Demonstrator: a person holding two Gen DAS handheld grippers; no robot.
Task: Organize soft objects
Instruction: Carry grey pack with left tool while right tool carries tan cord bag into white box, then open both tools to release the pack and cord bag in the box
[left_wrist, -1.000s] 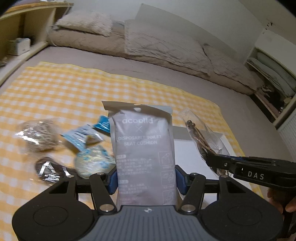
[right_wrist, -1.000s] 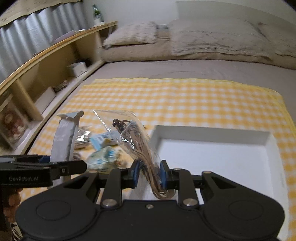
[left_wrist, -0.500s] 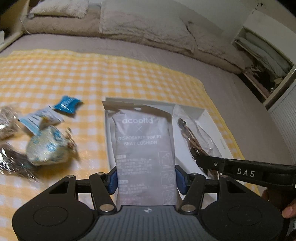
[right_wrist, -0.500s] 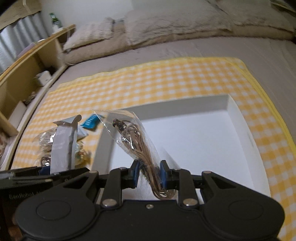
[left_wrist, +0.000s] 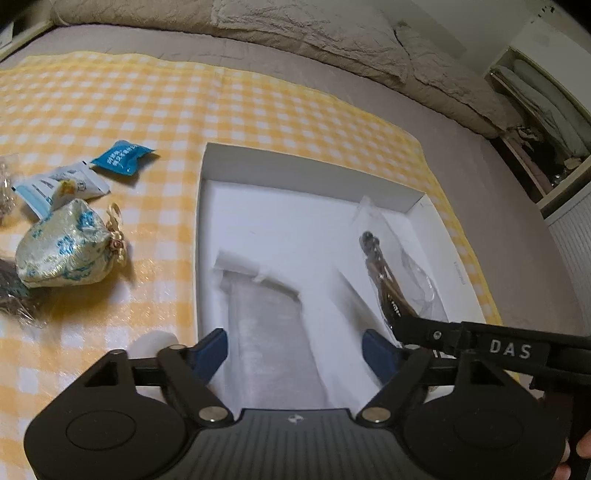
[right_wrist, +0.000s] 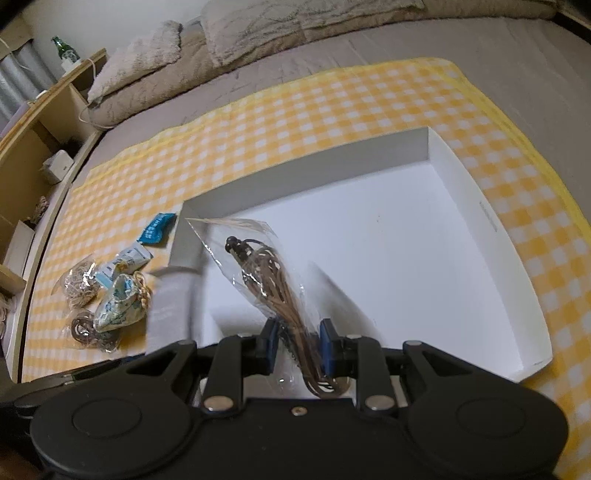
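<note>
My left gripper (left_wrist: 295, 350) is open over the near left part of the white box (left_wrist: 295, 162). The grey toilet-seat-cushion packet (left_wrist: 269, 325) is blurred between and below its fingers, free of them, inside the box. My right gripper (right_wrist: 297, 347) is shut on a clear bag of brown cord (right_wrist: 269, 280) and holds it above the box (right_wrist: 480, 206). The bag also shows in the left wrist view (left_wrist: 384, 277). The grey packet shows blurred at the box's left wall in the right wrist view (right_wrist: 170, 306).
On the yellow checked cloth (left_wrist: 147, 92) left of the box lie a floral pouch (left_wrist: 62, 247), a white-blue sachet (left_wrist: 59, 184), a blue sachet (left_wrist: 122, 160) and clear bags. Pillows (left_wrist: 314, 29) lie behind. A wooden shelf (right_wrist: 33, 147) stands at the left.
Both grippers moved right over the white box. My left gripper opened and let go of the grey packet, which is dropping into the box. The right gripper still holds the cord bag.
</note>
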